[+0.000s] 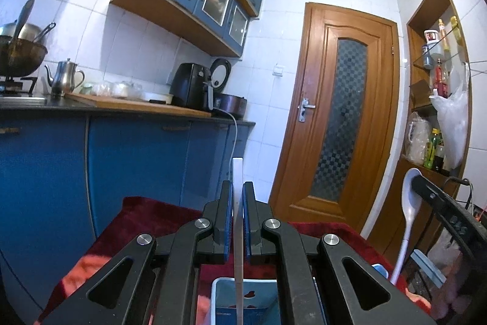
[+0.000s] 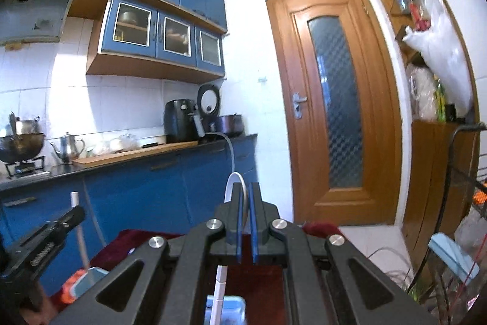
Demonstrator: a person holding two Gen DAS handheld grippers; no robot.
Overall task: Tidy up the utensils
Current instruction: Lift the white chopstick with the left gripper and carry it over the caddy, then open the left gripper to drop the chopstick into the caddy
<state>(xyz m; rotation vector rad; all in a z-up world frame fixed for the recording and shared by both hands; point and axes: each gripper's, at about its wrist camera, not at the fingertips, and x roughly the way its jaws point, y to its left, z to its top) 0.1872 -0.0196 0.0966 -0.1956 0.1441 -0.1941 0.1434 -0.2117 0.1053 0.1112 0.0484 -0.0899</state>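
White stick: upright, clamped between left gripper pads, lower end in light-blue bin. White spoon: upright, bowl uppermost, pinched in right gripper. Bin on red cloth. Blue cabinets and wooden door behind.

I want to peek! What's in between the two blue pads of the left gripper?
A thin white utensil handle, standing upright between the left hand-held gripper's pads, above a light blue holder. The left wrist view shows it.
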